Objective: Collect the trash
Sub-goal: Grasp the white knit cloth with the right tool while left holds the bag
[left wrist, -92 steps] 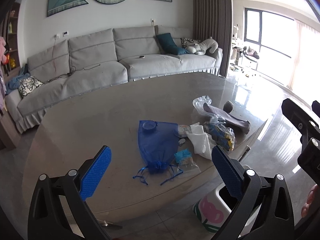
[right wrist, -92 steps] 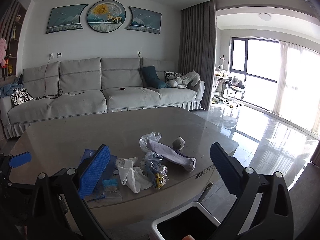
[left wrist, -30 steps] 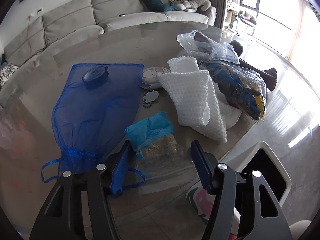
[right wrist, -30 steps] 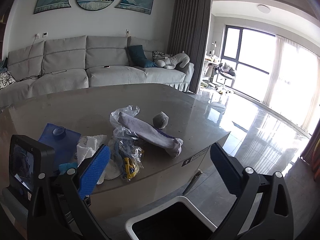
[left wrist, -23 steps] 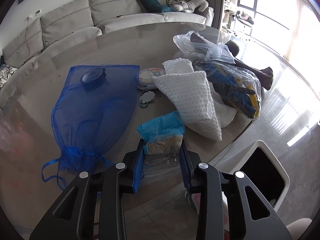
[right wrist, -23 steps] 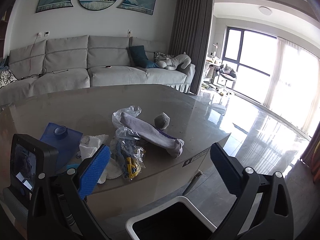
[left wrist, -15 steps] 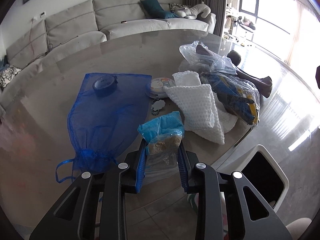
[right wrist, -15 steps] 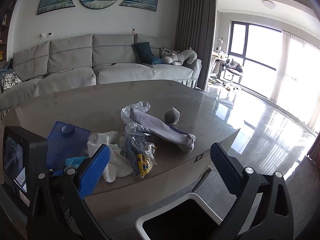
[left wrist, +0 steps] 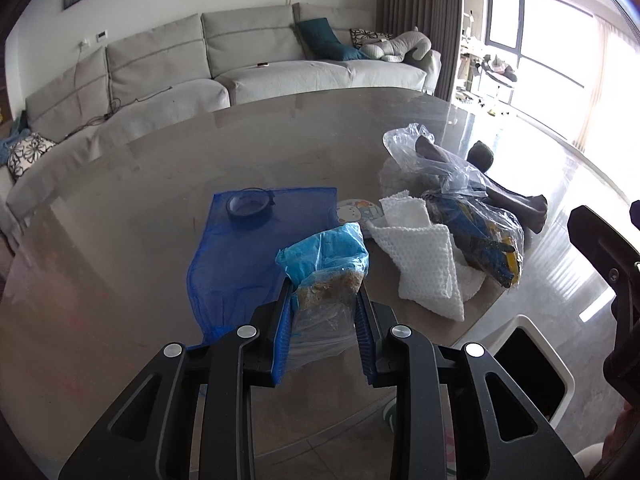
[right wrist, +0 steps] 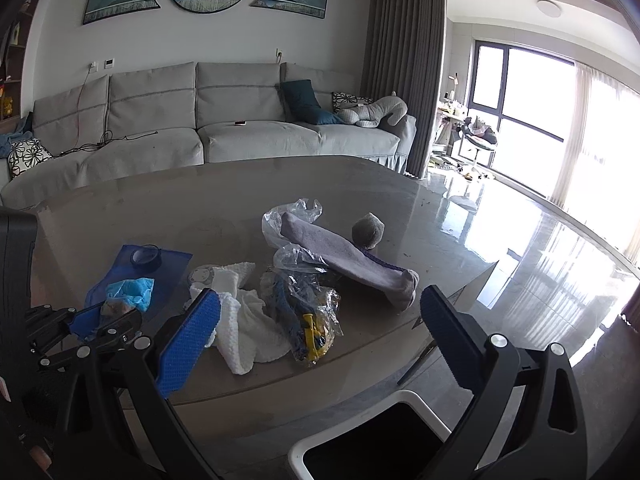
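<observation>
My left gripper (left wrist: 323, 292) is shut on a clear plastic bag (left wrist: 326, 268) that holds crumpled blue material and brown crumbs. The bag hangs lifted just off the glossy table (left wrist: 160, 184), near its front edge. In the right wrist view the same bag (right wrist: 130, 290) and left gripper (right wrist: 100, 316) show at lower left. My right gripper (right wrist: 318, 308) stands open with nothing between its fingers, over the white-rimmed black bin (right wrist: 416, 404) on the floor in front of the table. The bin (left wrist: 532, 328) also shows at lower right in the left wrist view.
On the table lie a blue mesh pouch (left wrist: 232, 256) with a tape roll (left wrist: 249, 205) on it, a white knitted cloth (left wrist: 424, 264), a clear bag with a blue-yellow item (right wrist: 308, 312), a grey sock (right wrist: 340, 256) and a grey ball (right wrist: 368, 230). A grey sofa (right wrist: 236, 120) stands behind.
My left gripper closed on the crumb bag and raised it off the table, drawing back a little. The right gripper drifted slightly and stayed open.
</observation>
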